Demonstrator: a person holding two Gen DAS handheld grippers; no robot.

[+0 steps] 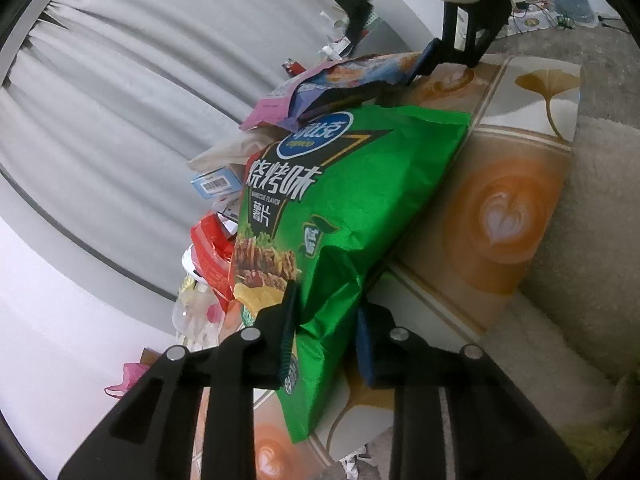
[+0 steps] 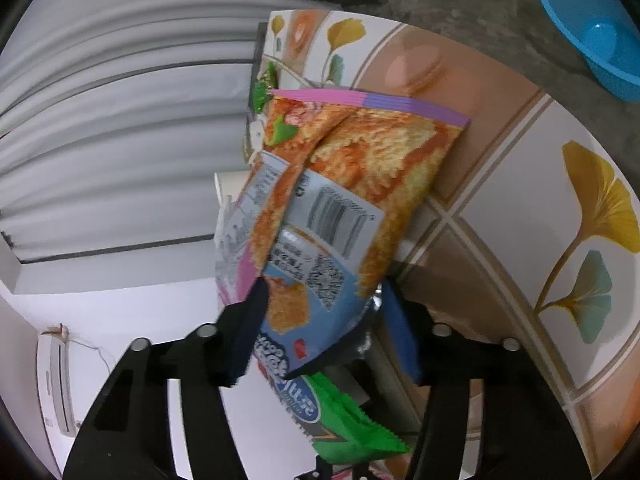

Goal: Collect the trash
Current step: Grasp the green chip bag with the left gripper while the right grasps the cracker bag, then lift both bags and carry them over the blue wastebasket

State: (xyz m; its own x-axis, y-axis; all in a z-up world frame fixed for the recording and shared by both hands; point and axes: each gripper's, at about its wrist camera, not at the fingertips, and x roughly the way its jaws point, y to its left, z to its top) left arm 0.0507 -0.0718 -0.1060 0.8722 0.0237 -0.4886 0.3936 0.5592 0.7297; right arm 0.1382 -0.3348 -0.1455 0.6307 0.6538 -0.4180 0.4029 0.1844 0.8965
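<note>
Green chip bag (image 1: 352, 216) pinched by left gripper (image 1: 328, 340) near table (image 1: 516, 216) edge; orange snack bag (image 2: 344, 204) between right gripper (image 2: 324, 336) pads, grip unclear. Best lifted slowly, squeezed firmly.

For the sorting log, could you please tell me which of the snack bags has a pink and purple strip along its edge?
The orange snack bag with the barcode, between the right tool's fingers. The green crisp bag in the left tool has no such strip.

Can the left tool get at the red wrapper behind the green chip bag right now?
Probably not: the left tool has the green chip bag between its fingers, and that bag stands directly in front of the red wrapper, blocking the way.
</note>
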